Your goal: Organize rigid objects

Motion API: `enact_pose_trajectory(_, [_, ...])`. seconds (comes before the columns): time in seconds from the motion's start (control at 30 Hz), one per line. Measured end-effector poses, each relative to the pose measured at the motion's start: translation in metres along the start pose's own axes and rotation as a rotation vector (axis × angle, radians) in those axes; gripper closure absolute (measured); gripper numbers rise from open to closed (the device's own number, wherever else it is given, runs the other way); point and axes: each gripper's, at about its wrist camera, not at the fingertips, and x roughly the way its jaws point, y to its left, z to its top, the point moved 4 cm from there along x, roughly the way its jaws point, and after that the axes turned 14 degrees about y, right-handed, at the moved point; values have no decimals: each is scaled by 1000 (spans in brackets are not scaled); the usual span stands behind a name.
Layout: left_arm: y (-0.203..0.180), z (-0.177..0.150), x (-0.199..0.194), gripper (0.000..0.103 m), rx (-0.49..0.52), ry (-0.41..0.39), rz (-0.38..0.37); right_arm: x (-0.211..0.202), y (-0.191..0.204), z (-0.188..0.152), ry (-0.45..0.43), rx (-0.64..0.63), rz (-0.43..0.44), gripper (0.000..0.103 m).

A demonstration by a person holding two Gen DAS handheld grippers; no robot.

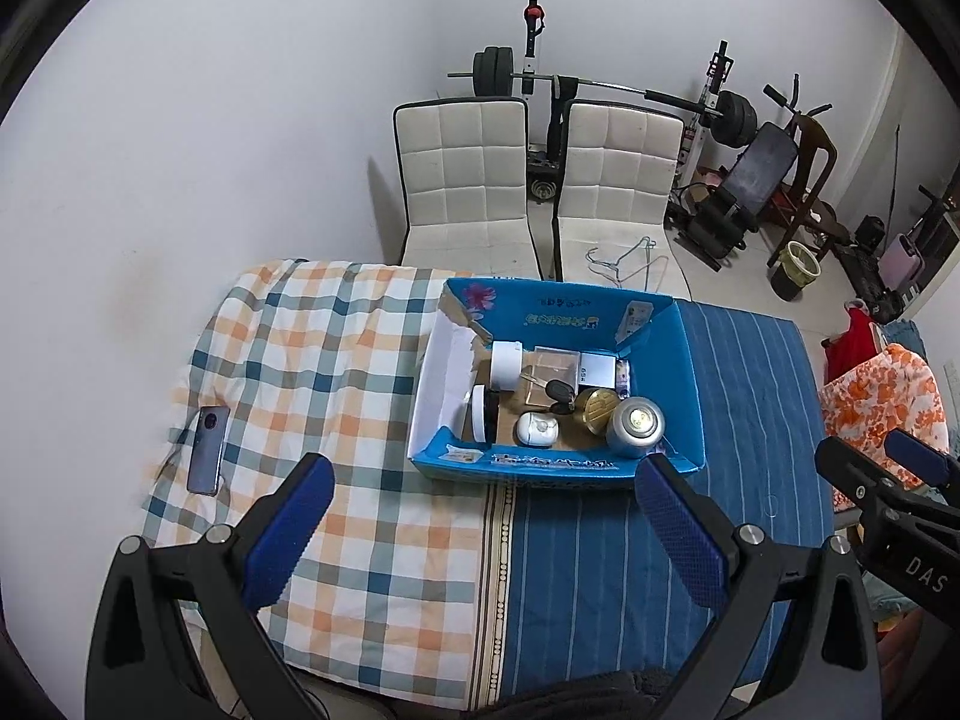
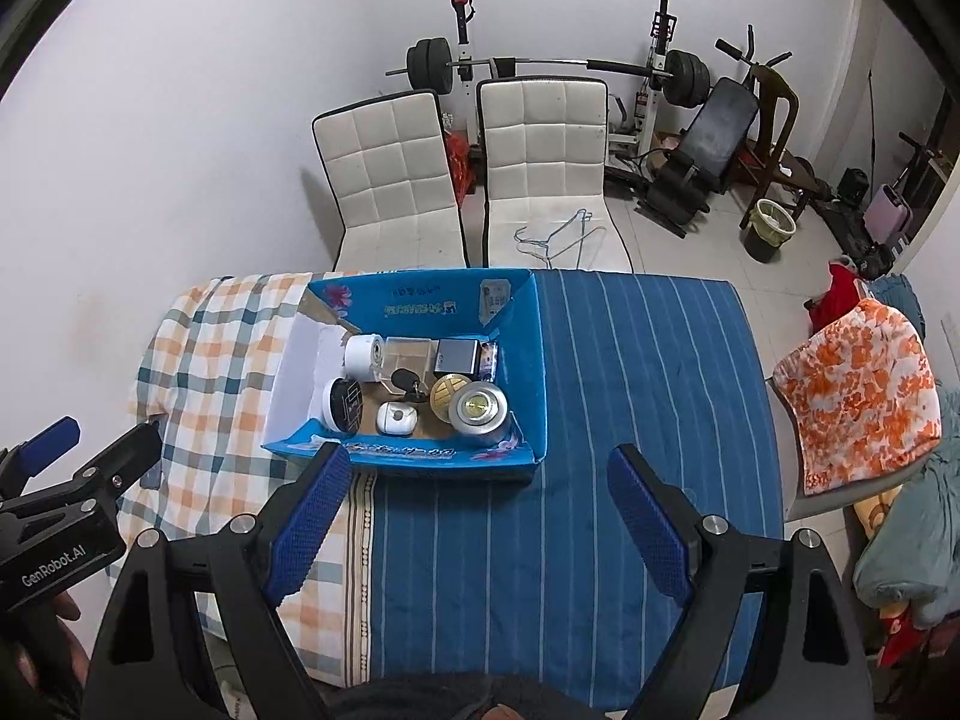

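1. Surface: the bench [image 2: 570, 540] is covered by two cloths, a checked one on the left and a blue striped one on the right.

2. Container: a blue box [image 1: 684, 384] with its top open stands across the seam of the two cloths, near the far edge.

3. Contents, all inside the box:
   - silver can [image 1: 636, 425], upright at the near right corner;
   - gold lid [image 1: 597, 408], just beside the can;
   - white earbud case [image 1: 537, 429], near the front wall;
   - car key [image 1: 559, 391], in the middle;
   - white roll [image 1: 505, 365], at the back left;
   - round white-rimmed tin [image 1: 483, 414], on edge against the left wall;
   - small grey box [image 2: 456, 355], at the back.
   Judgement: the rigid items lie gathered in one container, as the task wants.

4. Outlier: a phone [image 1: 207, 450] lies flat on the checked cloth, well apart from the box. Whether it belongs to the task cannot be told.

5. Left gripper [image 1: 483, 531]: fingers spread wide, holding nothing, raised above the near edge and aimed at the box.

6. Right gripper [image 2: 477, 525]: fingers likewise wide apart and empty, held short of the box front.

7. Stage: the scene fits sorting finished, or items about to be taken out; the pictures do not settle which.
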Motion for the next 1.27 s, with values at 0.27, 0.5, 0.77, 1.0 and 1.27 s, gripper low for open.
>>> enact_pose_trajectory(0.27, [0, 0, 0, 0, 1, -1, 1, -1, 2, -1, -8, -2, 4, 13])
enact_pose_trajectory(0.5, [1, 0, -3, 0, -1, -6, 2, -3, 2, -1, -8, 2, 0, 13])
enact_pose_trajectory(0.77, [1, 1, -5, 0, 2, -3, 8, -6, 2, 0, -14, -4, -15, 13])
enact_pose_trajectory(1.0, [3, 5, -14, 0, -3, -30, 12, -13, 1, 2, -35, -4, -20, 13])
enact_pose_trajectory(1.27, [3, 5, -17, 0, 6, -42, 14, -14, 0, 1, -36, 0, -16, 13])
